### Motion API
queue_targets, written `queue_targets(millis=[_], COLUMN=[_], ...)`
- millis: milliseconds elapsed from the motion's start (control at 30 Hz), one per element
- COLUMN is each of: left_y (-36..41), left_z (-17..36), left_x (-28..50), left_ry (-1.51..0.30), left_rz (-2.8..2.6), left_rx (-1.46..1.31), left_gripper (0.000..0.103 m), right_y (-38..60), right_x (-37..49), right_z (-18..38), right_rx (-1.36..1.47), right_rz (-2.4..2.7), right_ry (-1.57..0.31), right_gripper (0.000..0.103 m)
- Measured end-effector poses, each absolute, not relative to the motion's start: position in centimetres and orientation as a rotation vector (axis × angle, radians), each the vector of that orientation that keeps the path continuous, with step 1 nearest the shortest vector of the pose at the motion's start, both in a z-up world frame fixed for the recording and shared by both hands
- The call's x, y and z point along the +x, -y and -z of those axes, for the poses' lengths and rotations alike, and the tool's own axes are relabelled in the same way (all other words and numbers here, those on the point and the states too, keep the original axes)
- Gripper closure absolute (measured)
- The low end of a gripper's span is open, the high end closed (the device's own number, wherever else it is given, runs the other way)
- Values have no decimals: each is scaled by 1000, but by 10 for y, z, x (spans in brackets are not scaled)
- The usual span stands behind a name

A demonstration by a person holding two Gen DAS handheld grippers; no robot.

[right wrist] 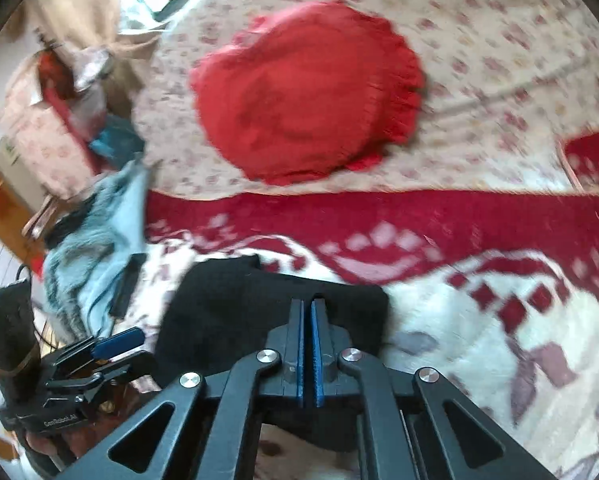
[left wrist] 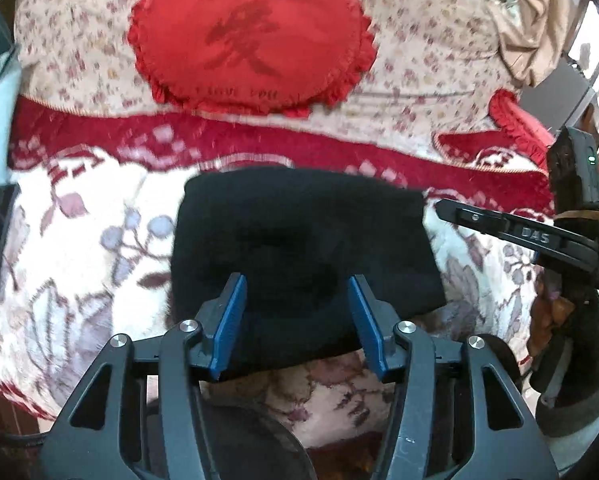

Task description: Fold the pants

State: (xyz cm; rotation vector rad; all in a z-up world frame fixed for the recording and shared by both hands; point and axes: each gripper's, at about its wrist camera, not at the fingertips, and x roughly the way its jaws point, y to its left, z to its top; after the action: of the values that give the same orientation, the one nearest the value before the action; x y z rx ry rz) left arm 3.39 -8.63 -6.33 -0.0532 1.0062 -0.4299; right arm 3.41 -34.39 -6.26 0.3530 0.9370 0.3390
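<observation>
Folded black pants [left wrist: 299, 248] lie below the red cushion [left wrist: 251, 36]. Left gripper [left wrist: 297, 284] released above them; right gripper [right wrist: 308, 304] clenched, apparently empty.

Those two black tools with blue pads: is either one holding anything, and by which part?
Nothing is held. The left tool stands open above the folded black pants, its pads clear of the cloth. The right tool is shut with nothing between its pads.
</observation>
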Motion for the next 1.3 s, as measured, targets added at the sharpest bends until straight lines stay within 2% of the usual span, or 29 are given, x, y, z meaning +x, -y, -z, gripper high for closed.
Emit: queue_targets(millis=[100, 133, 167, 200, 233, 500, 567, 600, 700, 800, 867, 1067, 1200, 1233, 1300], left_y=[87, 86, 84, 82, 80, 65, 64, 64, 65, 66, 66, 75, 77, 77, 76], left_z=[66, 64, 63, 60, 59, 60, 60, 60, 55, 50, 51, 76, 73, 72, 69], left_x=[31, 30, 30, 30, 30, 34, 34, 35, 35, 38, 42, 51, 50, 50, 51], left_ry=[-1011, -1005, -999, -992, -988, -1002, -1009, -1012, -1004, -990, -993, -1043, -1037, -1036, -1028], left_rz=[437, 435, 432, 430, 428, 399, 394, 395, 401, 397, 397, 363, 366, 368, 368], left_rx=[-53, -50, -49, -53, -58, -106, -118, -129, -132, -126, -132, -109, -94, -98, -106], left_gripper=[51, 51, 51, 51, 51, 51, 51, 51, 51, 51, 51, 51, 51, 51, 51], right_y=[351, 353, 352, 349, 346, 314, 298, 289, 279, 294, 303, 338, 351, 350, 342], right_x=[32, 31, 31, 31, 32, 54, 57, 56, 48, 42, 40, 45, 33, 30, 27], right_z=[69, 68, 68, 67, 67, 99, 98, 96, 83, 67, 60, 81, 59, 52, 39], right_rx=[496, 530, 528, 510, 494, 474, 444, 389, 268, 201, 143, 240, 342, 345, 342], right_rz=[-409, -433, -437, -430, -428, -503, -543, -536, -515, -444, -384, -326, -337, -346, -390], right_ry=[-917, -900, -894, -899, -906, -1018, -1010, -1002, -965, -930, -925, -990, -895, -872, -841], right_gripper=[99, 95, 79, 71, 54, 55, 77, 82, 91, 93, 98, 99, 98, 95, 71])
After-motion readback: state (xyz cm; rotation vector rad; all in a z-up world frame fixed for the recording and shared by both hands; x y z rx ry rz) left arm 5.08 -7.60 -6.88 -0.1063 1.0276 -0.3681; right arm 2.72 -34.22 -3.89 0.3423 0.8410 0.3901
